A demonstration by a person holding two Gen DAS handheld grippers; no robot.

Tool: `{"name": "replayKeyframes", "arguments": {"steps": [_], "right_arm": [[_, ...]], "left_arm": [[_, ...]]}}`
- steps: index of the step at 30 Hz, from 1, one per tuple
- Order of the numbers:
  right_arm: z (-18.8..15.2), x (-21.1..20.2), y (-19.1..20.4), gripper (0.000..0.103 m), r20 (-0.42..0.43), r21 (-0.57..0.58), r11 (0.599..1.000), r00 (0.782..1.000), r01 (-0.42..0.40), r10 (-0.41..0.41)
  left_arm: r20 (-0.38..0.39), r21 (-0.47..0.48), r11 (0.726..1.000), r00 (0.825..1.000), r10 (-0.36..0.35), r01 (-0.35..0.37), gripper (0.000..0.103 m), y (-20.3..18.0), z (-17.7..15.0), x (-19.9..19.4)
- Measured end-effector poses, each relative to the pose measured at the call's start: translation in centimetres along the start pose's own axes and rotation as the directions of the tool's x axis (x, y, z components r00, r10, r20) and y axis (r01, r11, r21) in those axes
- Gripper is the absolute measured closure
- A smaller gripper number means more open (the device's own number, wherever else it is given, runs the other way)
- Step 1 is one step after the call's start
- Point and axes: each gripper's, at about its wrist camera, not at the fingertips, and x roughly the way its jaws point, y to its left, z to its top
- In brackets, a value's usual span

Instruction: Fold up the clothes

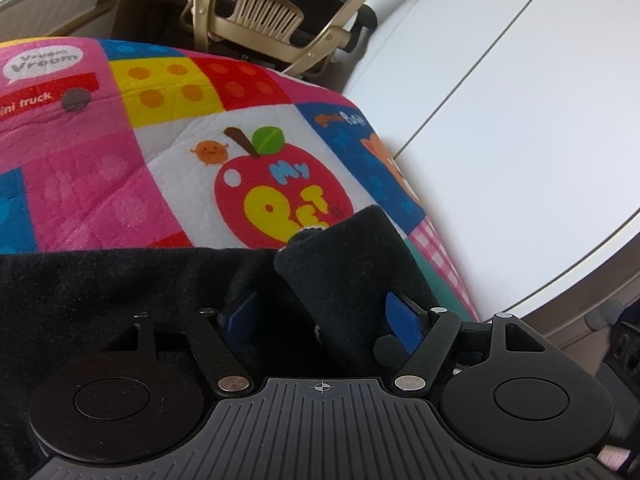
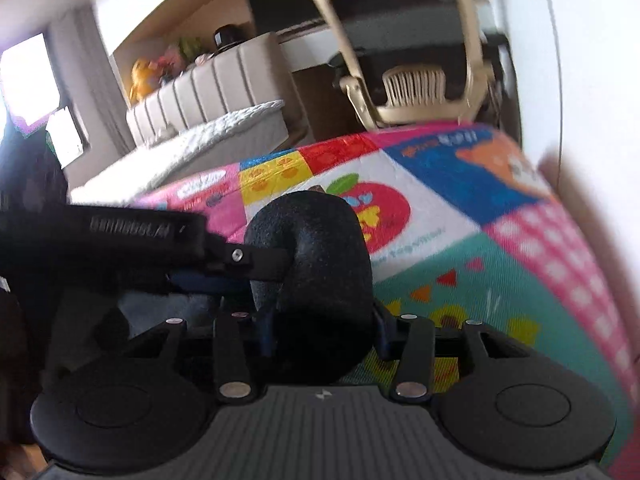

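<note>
1. The black garment (image 1: 120, 292) lay spread over the left and near part of the bright quilt (image 1: 100, 168), flat enough there to serve as the base for a fold.
2. The left tool (image 1: 320, 316) stood open: its blue pads (image 1: 402, 320) were set wide, with a doubled-up fold of the garment loose between them and not visibly pinched. That looked like a letting-go, so that the other tool could take the cloth.
3. The right tool (image 2: 324, 320) had the rolled edge of the garment (image 2: 316, 264) between its fingers. They appeared closed on it, though the cloth hid the pads, so the grip is a judgement.
4. Both tools met at one bunch of cloth, near the quilt's right edge. This was probably a hand-over partway through a fold.
5. Beyond the quilt stood a beige chair (image 1: 260, 12), and to the right a white panel (image 1: 520, 100); neither touched the garment.
</note>
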Motion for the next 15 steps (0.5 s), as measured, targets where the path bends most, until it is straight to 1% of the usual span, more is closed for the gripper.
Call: {"name": "replayKeyframes", "arguments": {"steps": [3, 4, 5, 6, 10, 13, 15], "right_arm": [[-0.1, -0.2, 1.7, 0.058, 0.011, -0.105, 0.993, 0.999, 0.048, -0.047], [-0.1, -0.3, 2.2, 0.057, 0.015, -0.136, 0.989, 0.998, 0.060, -0.058], [-0.1, -0.3, 2.7, 0.057, 0.020, -0.167, 0.983, 0.997, 0.072, -0.069], [-0.2, -0.3, 3.2, 0.057, 0.024, -0.200, 0.976, 0.997, 0.082, -0.079], [-0.6, -0.3, 5.5, 0.055, 0.054, -0.329, 0.936, 0.992, 0.128, -0.116], [-0.7, -0.4, 6.5, 0.053, 0.071, -0.362, 0.924, 0.992, 0.124, -0.105], [-0.5, -0.5, 6.5, 0.052, 0.073, -0.354, 0.929, 0.994, 0.106, -0.086]], "left_arm": [[0.008, 0.002, 1.000, 1.000, 0.015, -0.015, 0.024, 0.1, 0.1, -0.6], [0.012, 0.001, 1.000, 1.000, 0.019, -0.019, 0.021, 0.1, 0.2, -0.9], [0.018, -0.002, 1.000, 0.999, 0.030, -0.030, 0.015, 0.1, 0.3, -1.2], [0.031, -0.005, 0.999, 0.999, 0.032, -0.032, 0.014, 0.1, 0.4, -1.6], [0.085, -0.008, 1.000, 0.996, -0.019, 0.019, 0.010, -0.4, 1.1, -3.4], [0.097, 0.039, 0.999, 0.995, -0.028, 0.024, 0.010, -1.6, 1.5, -3.5], [0.088, 0.075, 0.997, 0.996, 0.020, -0.026, 0.010, -2.1, 1.3, -2.8]]}}
